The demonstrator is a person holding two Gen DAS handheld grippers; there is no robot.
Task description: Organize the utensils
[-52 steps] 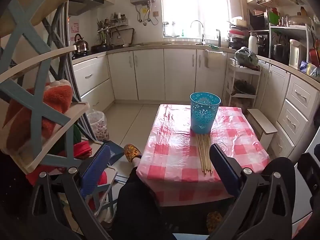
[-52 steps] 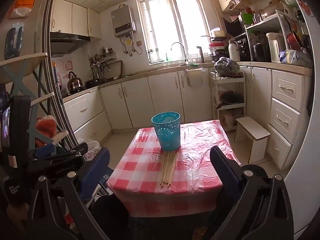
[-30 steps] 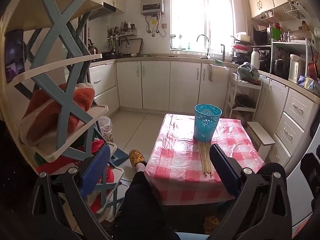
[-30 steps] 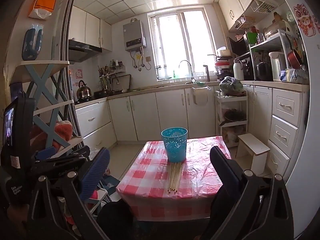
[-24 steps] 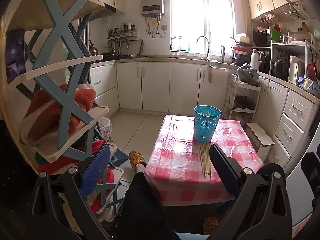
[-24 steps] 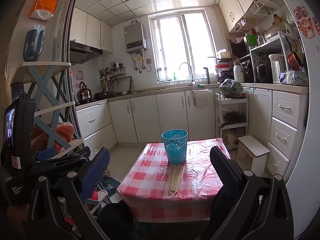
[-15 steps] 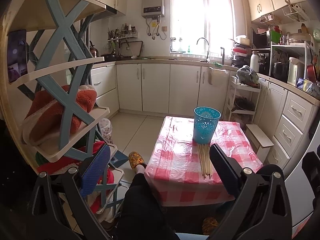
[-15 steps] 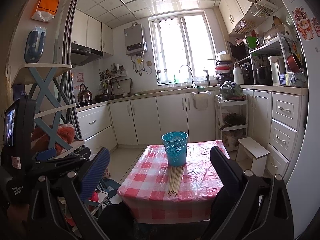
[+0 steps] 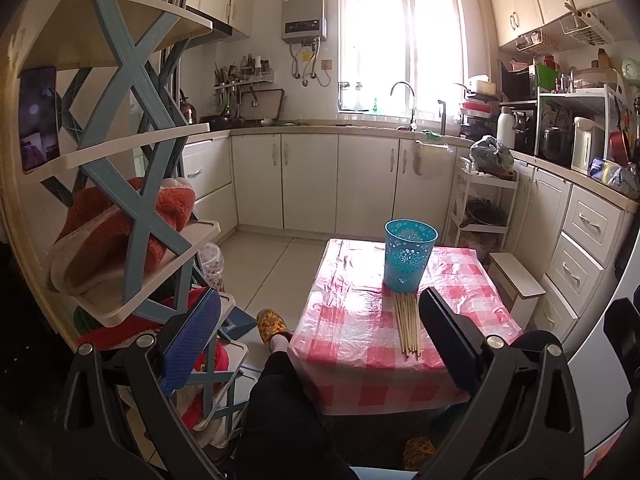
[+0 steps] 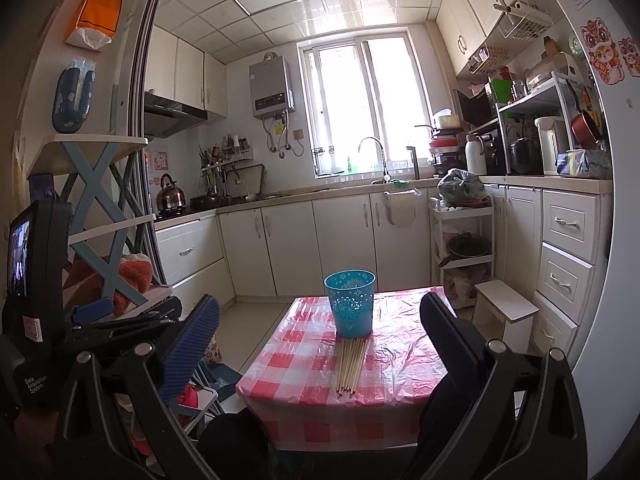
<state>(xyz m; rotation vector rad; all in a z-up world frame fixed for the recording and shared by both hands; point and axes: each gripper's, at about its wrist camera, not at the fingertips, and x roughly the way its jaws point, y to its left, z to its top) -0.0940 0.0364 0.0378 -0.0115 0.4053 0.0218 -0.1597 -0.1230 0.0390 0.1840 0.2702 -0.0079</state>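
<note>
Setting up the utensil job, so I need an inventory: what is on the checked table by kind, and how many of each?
Blue cup: 1
Bundle of wooden sticks, lying flat against the cup's base: 1 (single sticks too fine to count)
Total: 2

Sunlit kitchen with white cabinets [image 9: 308, 184], bright window [image 9: 400, 44], tiled floor [image 9: 272, 264], shelving rack [image 9: 132, 152] at left.

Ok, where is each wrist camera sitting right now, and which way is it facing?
Left wrist: on the left gripper, held low, facing the table; open fingers, the person's leg and slipper show.
Right wrist: on the right gripper, higher, facing the window; open fingers show, left gripper at left.
Shared: blue cup, chopsticks, shelf rack.
</note>
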